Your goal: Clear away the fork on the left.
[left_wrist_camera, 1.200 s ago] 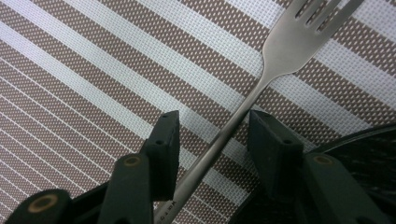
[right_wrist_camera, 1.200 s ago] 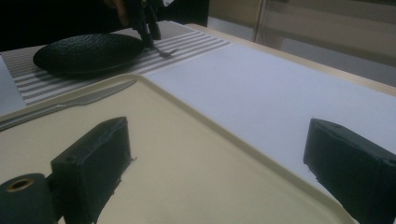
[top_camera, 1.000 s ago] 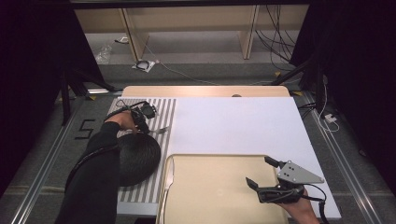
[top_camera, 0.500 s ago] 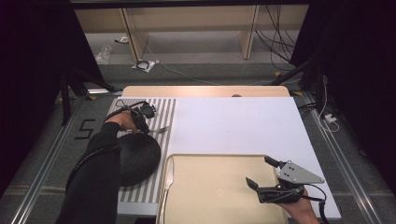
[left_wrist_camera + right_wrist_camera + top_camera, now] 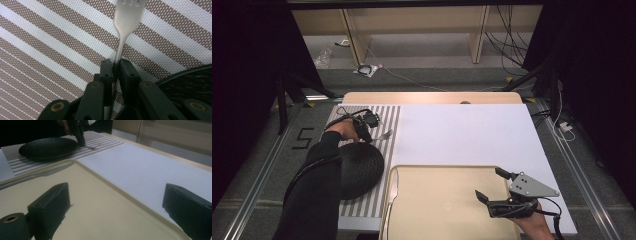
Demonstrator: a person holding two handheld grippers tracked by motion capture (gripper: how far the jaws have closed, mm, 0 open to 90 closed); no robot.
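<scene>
Table (image 5: pixel 432 97) w/ white sheet (image 5: pixel 472 135), striped mat (image 5: pixel 389 125) & beige tray (image 5: pixel 447 200).

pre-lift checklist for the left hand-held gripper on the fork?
1. Fork handle between the jaws of the left hand-held gripper, which have just been closing: ok.
2. Firm pinch on the handle: cannot tell; a slim gap may remain at one pad.
3. Fork lies on the striped placemat, beside the black plate, not on it: ok.
4. Tines free of other items: ok.
5. Right hand-held gripper open, holding nothing, over the beige tray: ok.
6. Knife lies on the tray's left edge, apart from both grippers: ok.
</scene>
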